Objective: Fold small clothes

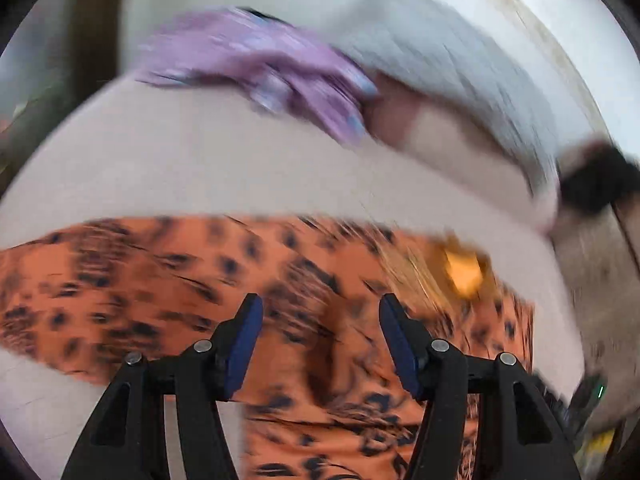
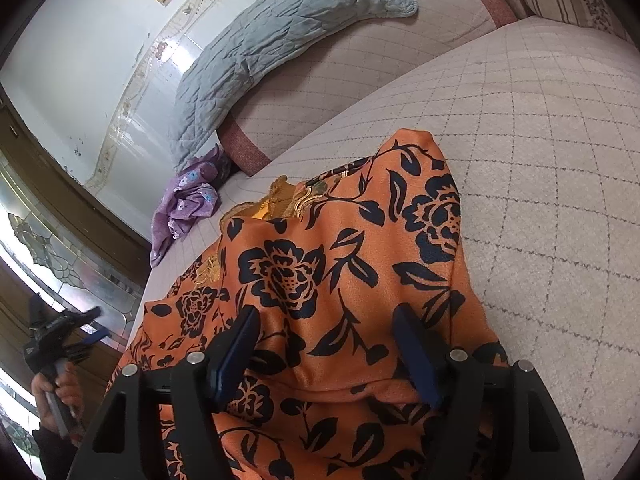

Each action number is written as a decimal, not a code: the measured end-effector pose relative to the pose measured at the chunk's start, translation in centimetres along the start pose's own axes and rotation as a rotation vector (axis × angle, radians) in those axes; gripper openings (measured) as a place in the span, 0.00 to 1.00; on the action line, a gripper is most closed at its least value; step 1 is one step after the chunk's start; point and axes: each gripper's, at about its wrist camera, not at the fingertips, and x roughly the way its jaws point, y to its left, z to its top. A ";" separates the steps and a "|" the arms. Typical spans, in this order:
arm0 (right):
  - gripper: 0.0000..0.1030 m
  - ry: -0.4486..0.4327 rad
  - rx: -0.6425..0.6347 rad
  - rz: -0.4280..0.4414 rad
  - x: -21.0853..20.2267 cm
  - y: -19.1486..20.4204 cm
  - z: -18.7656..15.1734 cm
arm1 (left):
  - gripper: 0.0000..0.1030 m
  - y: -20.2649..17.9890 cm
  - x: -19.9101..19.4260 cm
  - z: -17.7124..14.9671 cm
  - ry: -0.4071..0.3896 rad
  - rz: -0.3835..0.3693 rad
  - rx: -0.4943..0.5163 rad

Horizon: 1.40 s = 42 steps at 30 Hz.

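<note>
An orange garment with a black flower print (image 2: 340,280) lies bunched on the pale quilted sofa seat (image 2: 540,160), a gold trimmed neckline (image 2: 280,200) at its far end. My right gripper (image 2: 326,320) is open just above it, fingers straddling a raised fold. In the blurred left wrist view the same garment (image 1: 200,280) spreads below my left gripper (image 1: 320,312), which is open and empty. The left gripper also shows in the right wrist view (image 2: 80,328), held off the sofa's left edge.
A crumpled purple flowered cloth (image 2: 188,204) lies at the seat's far left end, also in the left wrist view (image 1: 280,72). A grey quilted cover (image 2: 260,48) drapes the sofa back. A white wall and a glass door stand left of the sofa.
</note>
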 end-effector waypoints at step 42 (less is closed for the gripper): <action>0.33 0.122 -0.213 -0.406 5.7 0.2 7.6 | 0.63 -6.2 8.2 -1.6 0.086 0.239 0.255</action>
